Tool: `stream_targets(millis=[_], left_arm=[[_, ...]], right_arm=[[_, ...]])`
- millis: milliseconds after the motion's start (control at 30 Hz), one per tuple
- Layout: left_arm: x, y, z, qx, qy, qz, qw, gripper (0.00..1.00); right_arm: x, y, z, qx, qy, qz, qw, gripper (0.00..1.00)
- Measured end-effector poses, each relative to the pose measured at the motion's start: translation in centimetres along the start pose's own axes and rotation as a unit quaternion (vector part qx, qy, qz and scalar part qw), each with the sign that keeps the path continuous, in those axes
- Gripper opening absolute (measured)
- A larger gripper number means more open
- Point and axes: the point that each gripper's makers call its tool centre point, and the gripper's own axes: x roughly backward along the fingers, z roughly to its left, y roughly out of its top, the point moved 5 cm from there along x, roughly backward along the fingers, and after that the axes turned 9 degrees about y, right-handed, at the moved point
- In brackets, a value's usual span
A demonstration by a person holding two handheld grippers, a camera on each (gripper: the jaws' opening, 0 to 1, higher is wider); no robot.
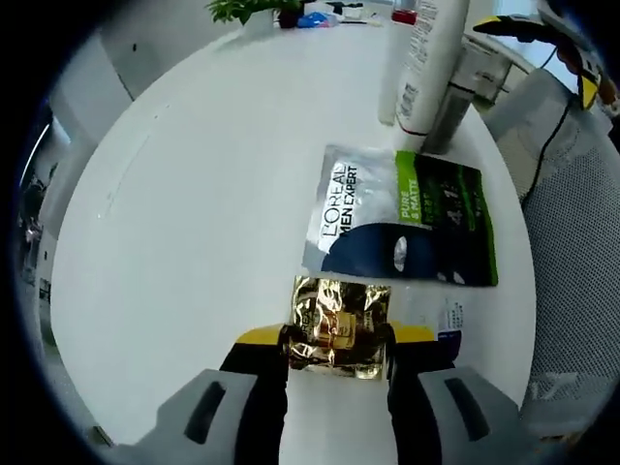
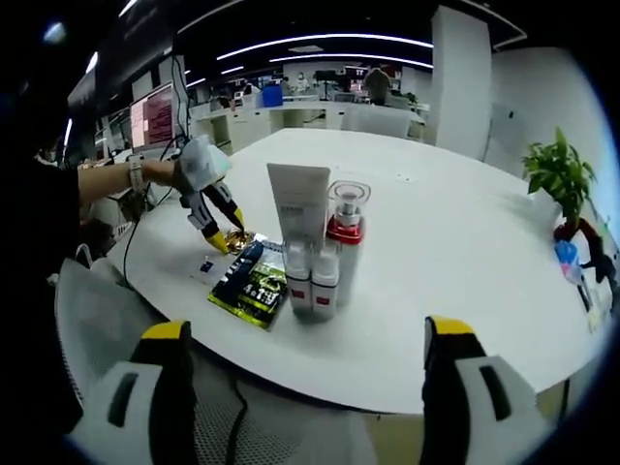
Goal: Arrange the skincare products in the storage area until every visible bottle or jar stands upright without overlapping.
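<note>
Gold sachet [image 1: 341,327] lies flat on the white table [image 1: 194,213], pinched at its near edge between the left gripper [image 1: 339,363] jaws, just short of the L'Oreal mask pack [image 1: 402,215]. Judgement: keep the pinch low and square, slide or lift it away from the pack so nothing overlaps; foil is thin and likely to slip or crumple. Its long axis runs across the jaws, print facing up. Upright tube [image 2: 297,232] and red-collared pump bottle [image 2: 345,237] stand beyond the pack. Right gripper [image 2: 302,387] hangs spread wide, empty, off the table edge.
</note>
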Motion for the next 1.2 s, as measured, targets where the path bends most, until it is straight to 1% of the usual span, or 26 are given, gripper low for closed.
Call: stream_targets(millis=[167,233,367,500,533,800,967,1067,1200], left_arm=[[0.1,0.0,-0.8,0.006,0.003,-0.010,0.9999,0.37],[0.2,0.0,-0.9,0.014,0.005,-0.009,0.9998,0.37],[0.2,0.1,-1.3,0.012,0.005,-0.007,0.9999,0.37],[0.2,0.0,-1.1,0.006,0.003,-0.009,0.9999,0.37],[0.1,0.0,-1.0,-0.001,0.000,-0.015,0.9999,0.37],[0.1,0.1,-1.1,-0.002,-0.002,-0.016,0.9999,0.37],[0.0,0.1,-1.0,0.001,-0.002,-0.016,0.9999,0.39],[0.0,0.2,-1.0,-0.009,0.002,-0.018,0.9998,0.40],[0.1,0.2,-1.1,-0.012,0.002,-0.018,0.9998,0.39]], right_arm=[[0.0,-0.2,0.1,0.001,0.002,0.001,1.0000,1.00],[0.0,-0.2,0.2,0.001,0.002,0.001,1.0000,1.00],[0.0,-0.4,0.1,0.001,0.003,0.003,1.0000,1.00],[0.1,-0.4,0.1,0.001,0.002,0.002,1.0000,1.00],[0.1,-0.4,0.1,0.003,0.002,0.003,1.0000,1.00],[0.1,-0.6,0.0,0.002,0.001,0.007,1.0000,1.00],[0.1,-0.3,0.2,0.008,0.002,0.008,0.9999,1.00],[0.2,-0.2,0.2,0.011,0.002,0.008,0.9999,1.00],[0.1,-0.1,0.2,0.014,0.002,0.008,0.9999,1.00]])
